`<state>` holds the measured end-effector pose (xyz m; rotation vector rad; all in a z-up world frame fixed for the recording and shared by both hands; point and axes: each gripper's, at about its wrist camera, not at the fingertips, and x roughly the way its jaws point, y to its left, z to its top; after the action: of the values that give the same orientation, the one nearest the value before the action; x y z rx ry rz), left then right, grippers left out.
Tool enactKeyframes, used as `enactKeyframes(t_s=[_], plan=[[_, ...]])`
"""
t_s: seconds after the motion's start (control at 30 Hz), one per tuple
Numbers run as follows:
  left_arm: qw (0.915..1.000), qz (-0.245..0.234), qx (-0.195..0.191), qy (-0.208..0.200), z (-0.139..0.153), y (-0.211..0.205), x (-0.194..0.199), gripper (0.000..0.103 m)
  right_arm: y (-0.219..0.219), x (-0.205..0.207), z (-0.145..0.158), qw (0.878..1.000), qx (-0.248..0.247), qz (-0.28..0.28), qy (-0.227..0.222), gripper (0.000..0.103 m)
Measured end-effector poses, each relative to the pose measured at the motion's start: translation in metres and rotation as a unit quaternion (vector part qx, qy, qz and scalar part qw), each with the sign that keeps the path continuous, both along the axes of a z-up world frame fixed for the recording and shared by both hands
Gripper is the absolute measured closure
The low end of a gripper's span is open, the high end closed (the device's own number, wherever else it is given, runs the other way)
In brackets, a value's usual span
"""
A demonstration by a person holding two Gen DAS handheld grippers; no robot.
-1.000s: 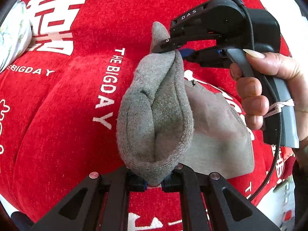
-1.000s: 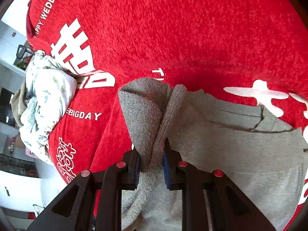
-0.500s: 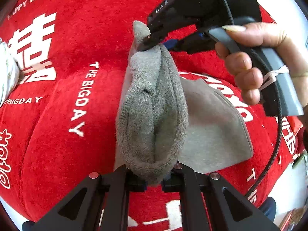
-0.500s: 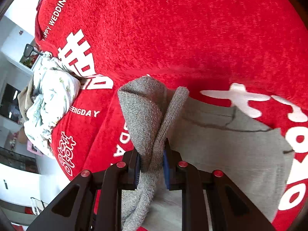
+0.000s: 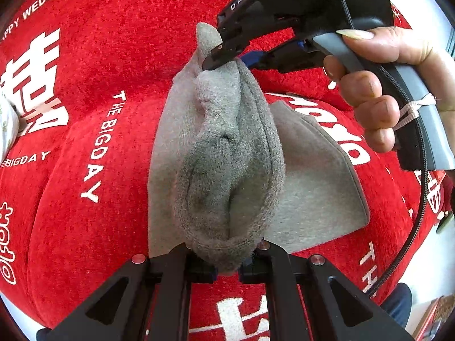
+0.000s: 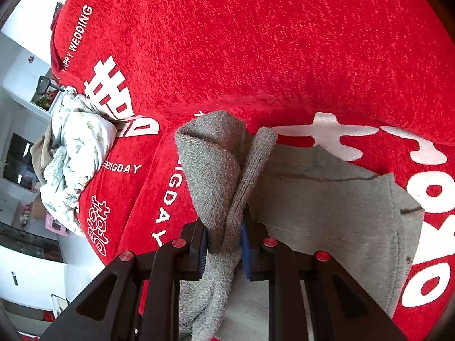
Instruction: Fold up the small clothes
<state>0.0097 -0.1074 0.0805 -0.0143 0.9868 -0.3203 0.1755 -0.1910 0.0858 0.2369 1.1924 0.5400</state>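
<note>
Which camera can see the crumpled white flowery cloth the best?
The right wrist view: the crumpled white flowery cloth shows nearly whole, heaped at the left edge of the red plush cover. The left wrist view catches only a sliver at its left border.

Both wrist views look steeply down, close, sharing the grey garment [image 5: 227, 156].

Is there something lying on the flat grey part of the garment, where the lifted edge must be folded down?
Nothing visible: both the left gripper and right gripper pinch the lifted edge, and the flat grey part lies bare.
</note>
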Motion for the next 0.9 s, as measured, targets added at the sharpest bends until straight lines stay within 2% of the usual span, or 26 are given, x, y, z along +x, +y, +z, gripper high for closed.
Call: enactKeyframes(t_s=[0.3,0.57,0.9], plan=[[0.9993,-0.011,0.034,-0.011,-0.002,-0.03,-0.008,0.093,-0.027,-0.007,0.003,1.0,0.008,-0.008,-0.012,0.081],[0.9959,-0.025,0.085,-0.022,-0.011,-0.064,-0.019,0.093,-0.054,-0.016,0.001,0.999,0.019,-0.011,-0.025,0.081],[0.9947,-0.051,0.088,-0.015,-0.009,-0.091,-0.016,0.093,-0.087,-0.018,-0.002,0.999,0.034,-0.02,-0.031,0.081]])
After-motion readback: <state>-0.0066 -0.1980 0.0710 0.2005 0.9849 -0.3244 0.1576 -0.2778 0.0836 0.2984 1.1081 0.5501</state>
